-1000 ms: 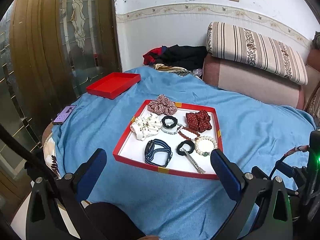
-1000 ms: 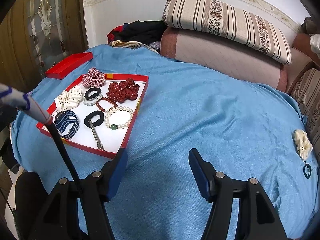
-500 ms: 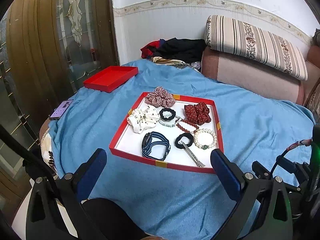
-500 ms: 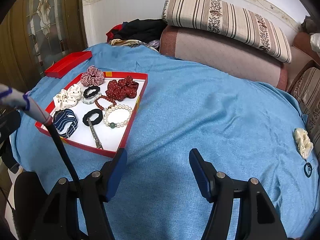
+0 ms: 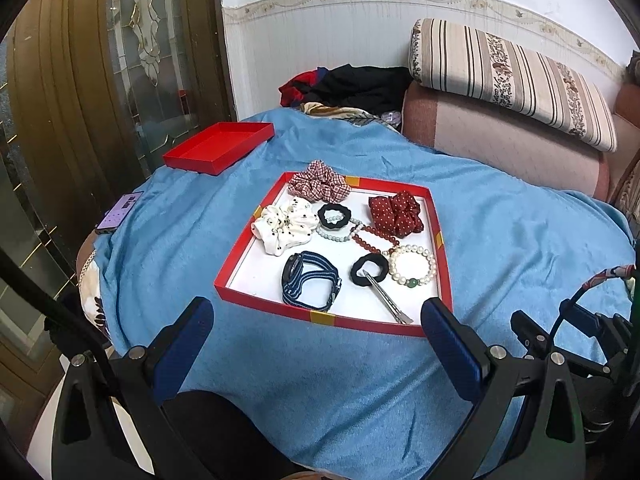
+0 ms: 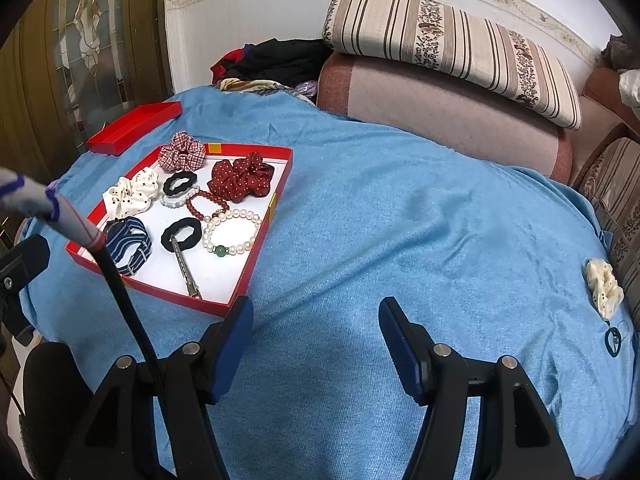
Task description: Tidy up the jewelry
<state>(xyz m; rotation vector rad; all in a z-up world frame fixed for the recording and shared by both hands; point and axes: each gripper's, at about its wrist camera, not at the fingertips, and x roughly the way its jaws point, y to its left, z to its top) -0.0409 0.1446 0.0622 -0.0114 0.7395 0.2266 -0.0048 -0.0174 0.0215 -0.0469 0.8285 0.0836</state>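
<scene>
Since a second ago my left gripper (image 5: 316, 328) has tipped slightly, sliding the red tray (image 5: 443, 264) of jewelry lower in view. Both grippers hang wide and empty. My right gripper (image 6: 316, 328) waits over bare blue blanket (image 6: 400, 220), probably before fetching the stray cream scrunchie (image 6: 604, 288).

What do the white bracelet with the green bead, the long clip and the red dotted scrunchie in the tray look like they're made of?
White bracelet: glossy round beads, probably pearl or imitation, with one green stone-like bead. Long clip: thin, grey, shiny, likely metal. Red dotted scrunchie: soft gathered fabric, matte, with folds.
</scene>
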